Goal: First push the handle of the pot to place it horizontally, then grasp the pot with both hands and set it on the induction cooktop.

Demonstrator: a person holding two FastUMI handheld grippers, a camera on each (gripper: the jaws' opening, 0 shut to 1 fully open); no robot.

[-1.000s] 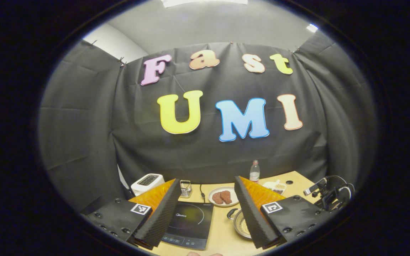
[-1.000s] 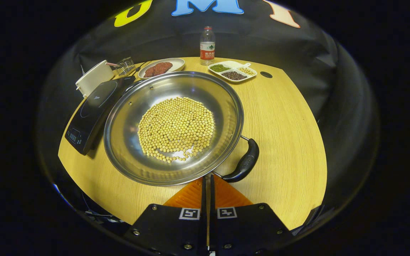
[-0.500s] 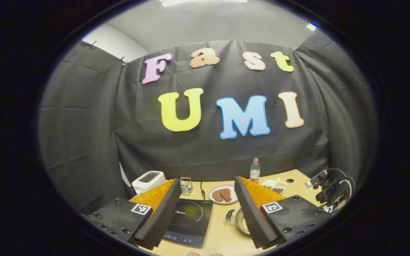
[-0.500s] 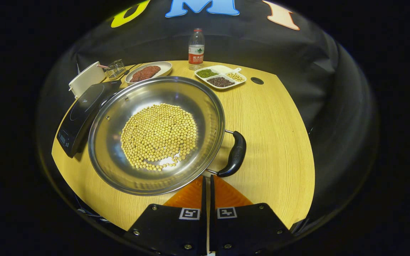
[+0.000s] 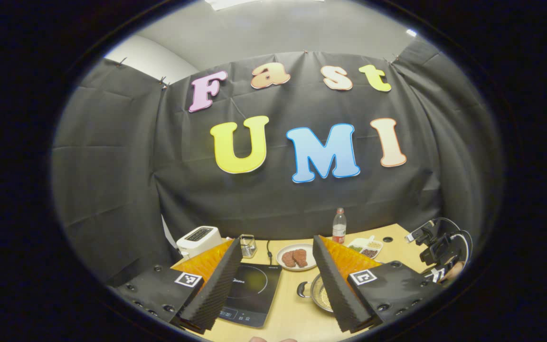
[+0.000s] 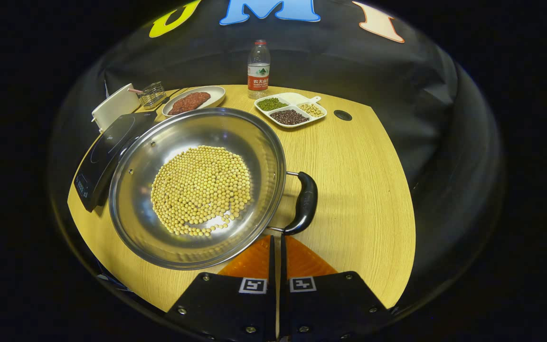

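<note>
A wide steel pot (image 6: 169, 142) holding a layer of soybeans (image 6: 200, 190) stands on the wooden table (image 6: 359, 190) in the right gripper view. Its black handle (image 6: 304, 202) points to the right side of the pot. My right gripper (image 6: 276, 239) is shut with nothing in it, and its tips sit at the lower end of that handle. The black induction cooktop (image 6: 107, 149) lies just left of the pot, touching its rim. In the left gripper view my left gripper (image 5: 277, 240) hangs open above the table's near edge. The cooktop (image 5: 249, 289) and the pot (image 5: 320, 294) lie below it.
At the back of the table stand a water bottle (image 6: 258, 70), a divided dish of beans (image 6: 290, 109), a plate of meat (image 6: 193, 100), a small wire rack (image 6: 152, 94) and a white toaster (image 6: 114, 107). Bare table lies right of the pot.
The pot has turned: its handle swung from the lower right up to the pot's right side, with the shut right gripper following. The left gripper has barely moved.
</note>
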